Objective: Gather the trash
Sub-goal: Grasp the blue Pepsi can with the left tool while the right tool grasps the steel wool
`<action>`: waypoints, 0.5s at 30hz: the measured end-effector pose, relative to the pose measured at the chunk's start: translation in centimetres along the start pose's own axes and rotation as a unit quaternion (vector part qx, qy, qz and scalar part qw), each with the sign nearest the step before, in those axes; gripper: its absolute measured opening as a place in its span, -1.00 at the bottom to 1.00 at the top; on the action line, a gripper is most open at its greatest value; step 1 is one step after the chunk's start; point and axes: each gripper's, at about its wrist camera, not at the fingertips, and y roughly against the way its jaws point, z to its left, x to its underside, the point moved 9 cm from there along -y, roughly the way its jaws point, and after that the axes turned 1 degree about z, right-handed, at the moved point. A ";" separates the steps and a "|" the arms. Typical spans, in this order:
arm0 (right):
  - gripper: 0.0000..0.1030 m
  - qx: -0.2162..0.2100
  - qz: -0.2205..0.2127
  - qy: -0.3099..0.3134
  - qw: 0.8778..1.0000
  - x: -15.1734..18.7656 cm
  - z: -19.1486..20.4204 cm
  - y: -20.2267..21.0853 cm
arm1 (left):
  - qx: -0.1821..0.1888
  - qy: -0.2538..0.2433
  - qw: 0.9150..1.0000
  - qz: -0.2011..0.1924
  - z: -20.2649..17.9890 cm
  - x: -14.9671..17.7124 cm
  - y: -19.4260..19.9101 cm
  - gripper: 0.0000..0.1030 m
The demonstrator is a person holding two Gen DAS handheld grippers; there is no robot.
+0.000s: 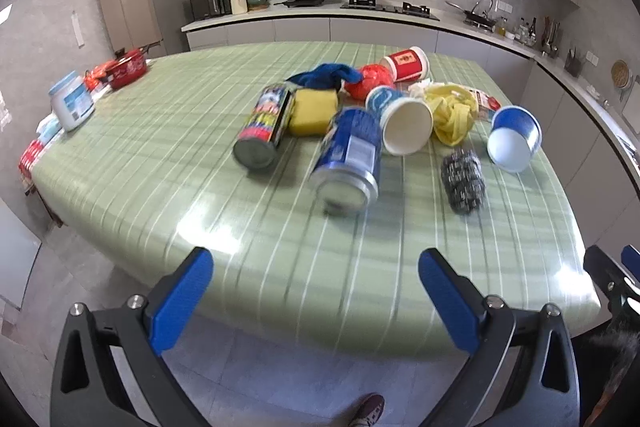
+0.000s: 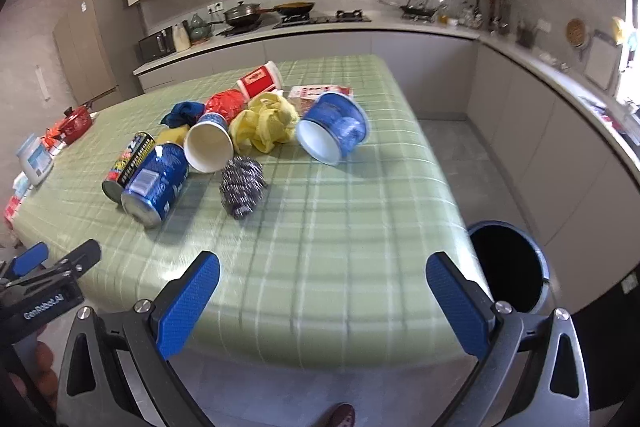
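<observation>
- A green checked table (image 2: 340, 247) holds a cluster of litter near its middle; a dark bin (image 2: 508, 267) stands on the floor just off the table's near right corner.
- The left gripper (image 1: 316, 303) hangs short of the table's near edge, jaws spread wide, holding nothing.
- The right gripper (image 2: 324, 303) hangs at the same edge beside it, also wide open and empty.
- Nearest the grippers lie a blue can (image 1: 348, 163) on its side, a steel scourer (image 1: 462, 183), and a striped can (image 1: 264, 127) just left of the blue one.
- Behind them are a white-mouthed cup (image 1: 402, 123), a blue tub (image 1: 516, 139), a red cup (image 1: 406, 63), a yellow cloth (image 1: 452, 115) and a yellow sponge (image 1: 312, 111), crowded and touching.
- Likely first step: reach for a front item. The cans could roll, so closing across the body, not the ends, seems best.
- The right gripper sits closer to the bin, suiting the drop.
</observation>
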 end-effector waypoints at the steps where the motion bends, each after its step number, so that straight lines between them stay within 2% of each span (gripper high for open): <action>1: 1.00 -0.004 0.000 0.003 1.000 -0.6 0.2 -0.8 | 0.001 0.000 1.000 0.000 -0.2 -0.5 -0.4 1.00; 7: 1.00 -0.018 0.010 0.004 1.000 -3.0 1.7 -4.8 | 0.017 -0.014 1.000 0.011 -1.0 -3.4 -4.0 1.00; 10: 0.98 -0.013 0.013 0.004 1.000 -3.9 2.6 -6.8 | 0.040 -0.015 0.999 0.024 -1.1 -4.5 -6.3 1.00; 13: 0.86 -0.014 0.019 -0.005 1.000 -4.4 3.4 -8.6 | 0.067 -0.025 0.997 0.035 -1.5 -5.4 -8.4 0.91; 15: 0.85 -0.012 0.022 -0.012 1.000 -4.5 3.7 -9.6 | 0.079 -0.032 0.995 0.047 -1.7 -5.7 -9.7 0.84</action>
